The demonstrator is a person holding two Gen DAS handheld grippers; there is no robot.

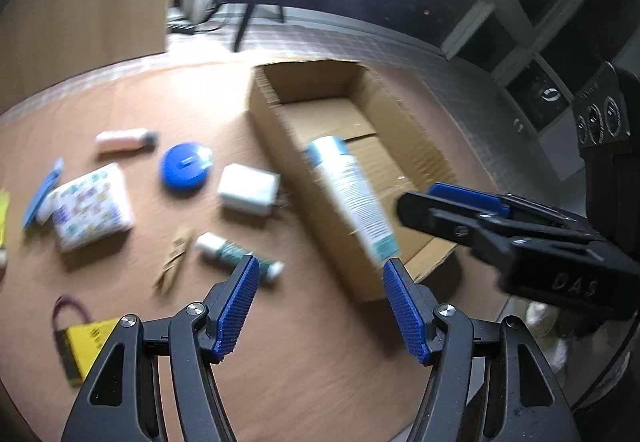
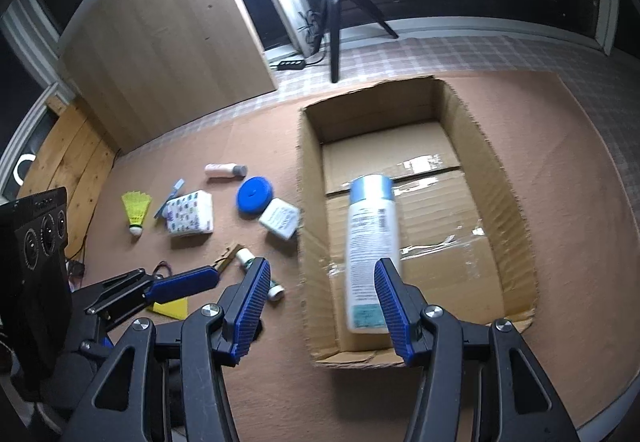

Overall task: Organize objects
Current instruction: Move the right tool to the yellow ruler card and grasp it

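Observation:
An open cardboard box [image 2: 508,202] stands on the brown table. A white spray can with a blue cap [image 2: 370,250] is blurred inside the box, free of both grippers; it also shows in the left wrist view [image 1: 352,198]. My right gripper [image 2: 320,274] is open and empty above the box's near left corner. My left gripper [image 1: 318,270] is open and empty, left of the box [image 1: 400,114]. Loose items lie left of the box: a blue round case [image 1: 185,167], a white charger [image 1: 249,189], a tissue pack [image 1: 90,208], a small tube [image 1: 236,252].
A pink tube [image 2: 224,170], a yellow shuttlecock [image 2: 137,208], a clothespin [image 1: 174,260] and a yellow tag [image 1: 86,342] also lie on the table. A tripod [image 2: 336,14] and a wooden panel [image 2: 160,22] stand behind it. The right gripper's body shows in the left wrist view [image 1: 520,242].

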